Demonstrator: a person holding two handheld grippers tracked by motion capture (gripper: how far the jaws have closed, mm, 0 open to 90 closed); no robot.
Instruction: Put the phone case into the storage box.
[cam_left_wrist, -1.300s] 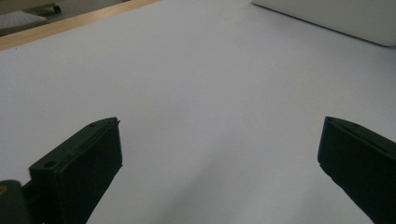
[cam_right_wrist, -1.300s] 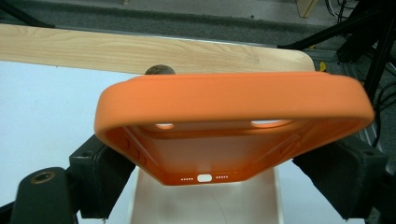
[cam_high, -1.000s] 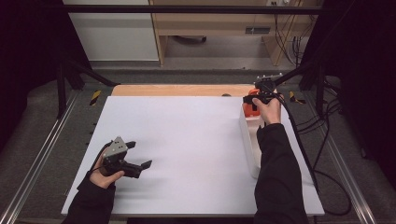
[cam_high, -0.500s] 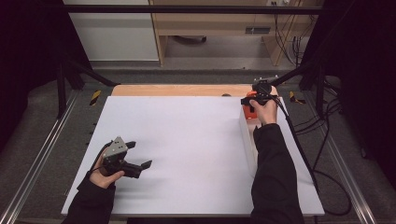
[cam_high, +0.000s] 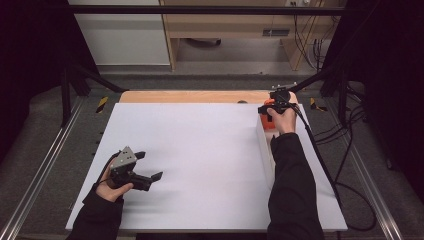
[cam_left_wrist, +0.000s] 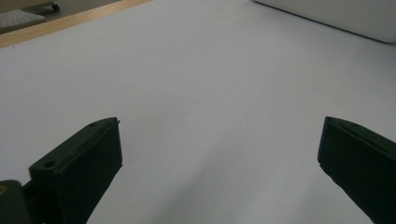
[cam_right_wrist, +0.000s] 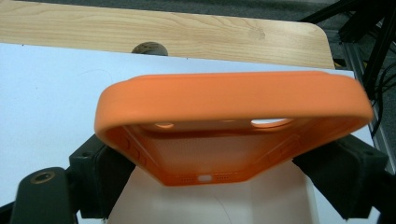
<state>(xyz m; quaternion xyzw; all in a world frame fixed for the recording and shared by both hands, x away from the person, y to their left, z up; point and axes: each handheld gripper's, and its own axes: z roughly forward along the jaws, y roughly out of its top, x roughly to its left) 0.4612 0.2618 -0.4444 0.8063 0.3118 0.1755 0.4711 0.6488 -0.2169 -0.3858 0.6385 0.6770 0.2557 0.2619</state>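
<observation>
1. The left gripper (cam_high: 145, 170) sits low over the white table (cam_high: 200, 160), near the person's side. Its two black fingers (cam_left_wrist: 79, 163) stand wide open, and there is nothing between them but bare white table. It has not moved since a second ago.

2. A long white box (cam_high: 265, 150) lies well off to the right of those open fingers. In the left gripper view, a piece of it (cam_left_wrist: 336, 16) shows far ahead of the fingers.

3. The right gripper (cam_high: 272, 106) is at the far end of that white box. Its fingers (cam_right_wrist: 100, 172) are pressed on the sides of an orange phone case (cam_right_wrist: 233, 126). The case sits right between the fingers, with its open side turned toward the camera.

4. A second ago the right hand was a little farther right. Now it has slid a bit left, and the orange phone case (cam_high: 267, 119) has gone with it. The grip looks just as tight as before.

5. I think this means the case is being lifted away from the box. Whether the case is clear of the box yet is hard to tell, because the hand hides that spot from above.

6. Past the fingers lies the wooden edge (cam_right_wrist: 177, 30) of the table.
</observation>
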